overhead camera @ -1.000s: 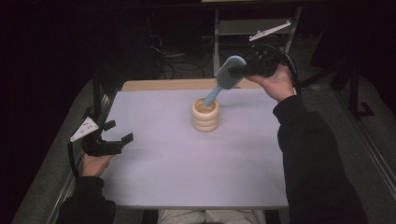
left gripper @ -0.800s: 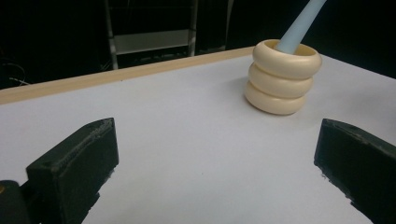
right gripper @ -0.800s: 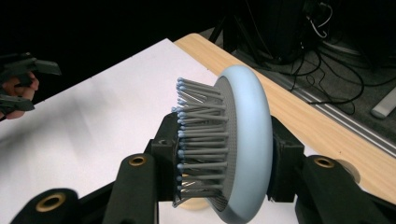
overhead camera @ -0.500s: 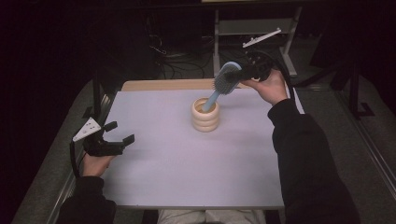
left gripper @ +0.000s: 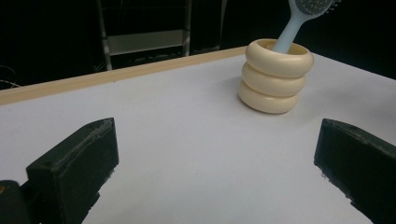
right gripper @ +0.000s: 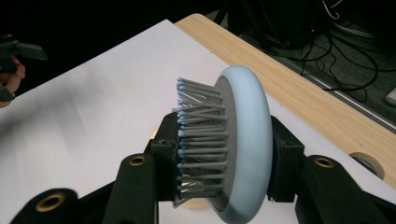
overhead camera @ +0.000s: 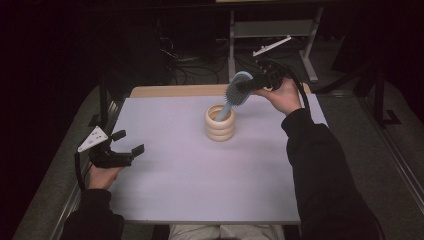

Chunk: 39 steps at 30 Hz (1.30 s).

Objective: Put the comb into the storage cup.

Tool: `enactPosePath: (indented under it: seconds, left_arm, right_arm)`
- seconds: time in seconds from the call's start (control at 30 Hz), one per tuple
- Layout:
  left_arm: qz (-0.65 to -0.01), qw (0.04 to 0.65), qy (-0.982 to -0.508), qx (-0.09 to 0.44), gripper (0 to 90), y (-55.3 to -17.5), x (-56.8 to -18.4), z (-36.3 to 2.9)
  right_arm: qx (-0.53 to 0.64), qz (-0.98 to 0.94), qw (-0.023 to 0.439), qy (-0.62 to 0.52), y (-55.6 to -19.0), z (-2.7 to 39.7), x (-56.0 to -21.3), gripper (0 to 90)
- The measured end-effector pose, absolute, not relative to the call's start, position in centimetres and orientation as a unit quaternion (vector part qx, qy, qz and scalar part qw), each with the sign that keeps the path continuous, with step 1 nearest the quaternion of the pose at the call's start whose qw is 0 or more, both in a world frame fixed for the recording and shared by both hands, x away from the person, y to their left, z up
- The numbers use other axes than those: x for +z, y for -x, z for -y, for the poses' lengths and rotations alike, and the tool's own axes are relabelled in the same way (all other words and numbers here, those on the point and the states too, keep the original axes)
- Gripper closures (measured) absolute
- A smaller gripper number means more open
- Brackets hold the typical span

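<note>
Your hairbrush point(overhead camera: 236, 92) stands handle-down in the ringed cup point(overhead camera: 220, 123), probably touching bottom, at twelve o'clock on the mat point(overhead camera: 200, 185).

No writing, label, brand, number or sign can be read anywhere in these views. The pale blue hairbrush point(right gripper: 243, 144), the cream ringed cup point(left gripper: 274, 74) and the white desk point(overhead camera: 200, 175) all bear plain, unmarked surfaces, and the dark background shows nothing legible.
</note>
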<state>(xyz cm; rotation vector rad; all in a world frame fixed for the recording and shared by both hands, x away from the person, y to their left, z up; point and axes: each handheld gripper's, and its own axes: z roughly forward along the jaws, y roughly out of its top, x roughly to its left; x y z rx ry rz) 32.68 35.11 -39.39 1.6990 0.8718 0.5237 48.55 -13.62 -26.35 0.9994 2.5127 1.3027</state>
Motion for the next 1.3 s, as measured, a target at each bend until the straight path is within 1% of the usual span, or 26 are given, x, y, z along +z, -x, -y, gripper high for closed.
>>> enactPosePath:
  seconds: [0.5,0.83,0.9,1.03,1.13,1.2,1.3]
  left_arm:
    - [-0.364,0.557,-0.713,0.220,0.0,-32.4,-39.2,-35.2]
    - [-0.357,0.561,-0.715,0.217,0.0,-32.3,-39.1,-35.1]
    - [-0.356,0.561,-0.715,0.218,0.0,-32.3,-39.1,-35.1]
    - [-0.357,0.562,-0.713,0.219,0.0,-32.2,-39.0,-35.0]
    - [-0.366,0.560,-0.715,0.205,0.0,-32.3,-39.0,-35.1]
    - [-0.366,0.559,-0.714,0.207,0.0,-32.3,-38.9,-35.1]
    - [-0.365,0.558,-0.716,0.206,0.0,-32.3,-39.0,-35.0]
  right_arm:
    - [0.421,-0.841,0.059,-0.334,-49.4,12.3,-28.4,54.8]
    - [0.431,-0.832,0.043,-0.346,-50.0,11.5,-30.0,53.4]
    - [0.435,-0.826,0.044,-0.356,-50.1,11.6,-30.2,51.7]
    - [0.433,-0.820,0.041,-0.371,-50.3,12.0,-30.6,45.5]
    - [0.431,-0.822,0.044,-0.371,-50.3,12.2,-30.7,42.4]
    - [0.428,-0.826,0.052,-0.363,-50.2,12.1,-30.8,39.3]
    - [0.421,-0.832,0.066,-0.356,-50.0,12.0,-30.9,29.0]
